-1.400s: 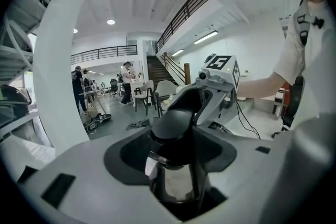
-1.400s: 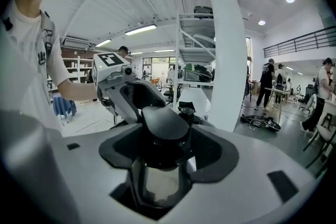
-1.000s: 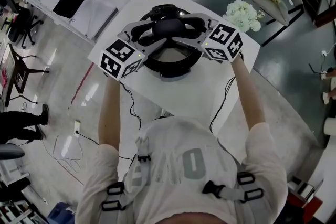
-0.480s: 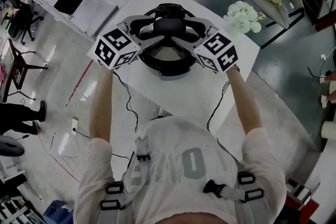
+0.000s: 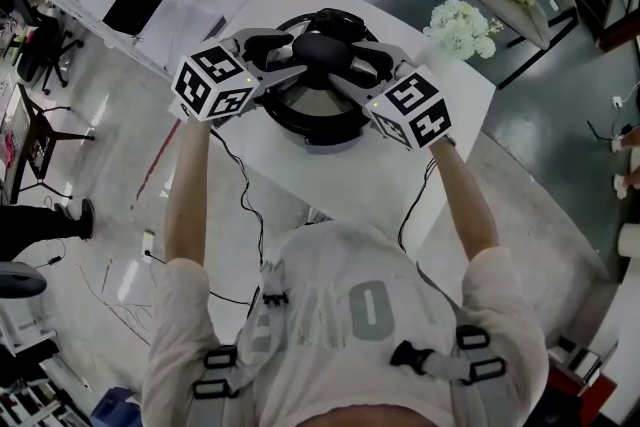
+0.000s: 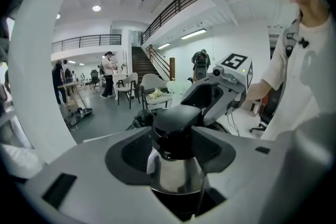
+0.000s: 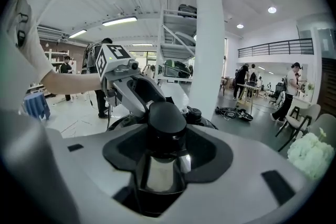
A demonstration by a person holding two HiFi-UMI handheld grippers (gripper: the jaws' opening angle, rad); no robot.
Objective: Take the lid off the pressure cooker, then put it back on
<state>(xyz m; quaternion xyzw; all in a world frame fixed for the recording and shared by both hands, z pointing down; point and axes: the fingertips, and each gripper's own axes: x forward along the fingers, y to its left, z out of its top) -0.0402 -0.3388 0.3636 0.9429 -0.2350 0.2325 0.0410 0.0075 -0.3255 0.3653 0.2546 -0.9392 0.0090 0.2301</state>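
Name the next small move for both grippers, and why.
Probably finish closing both on the lid knob before any twist or lift. The left gripper and right gripper flank it from opposite sides, each with the knob between its jaws. The right's jaws have just been closing, and a firm pinch is not clear.

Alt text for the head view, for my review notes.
Seen from above, a person holds the left gripper and right gripper from opposite sides onto the black lid knob of a pressure cooker on a white table; the right jaws have just been closing on it.
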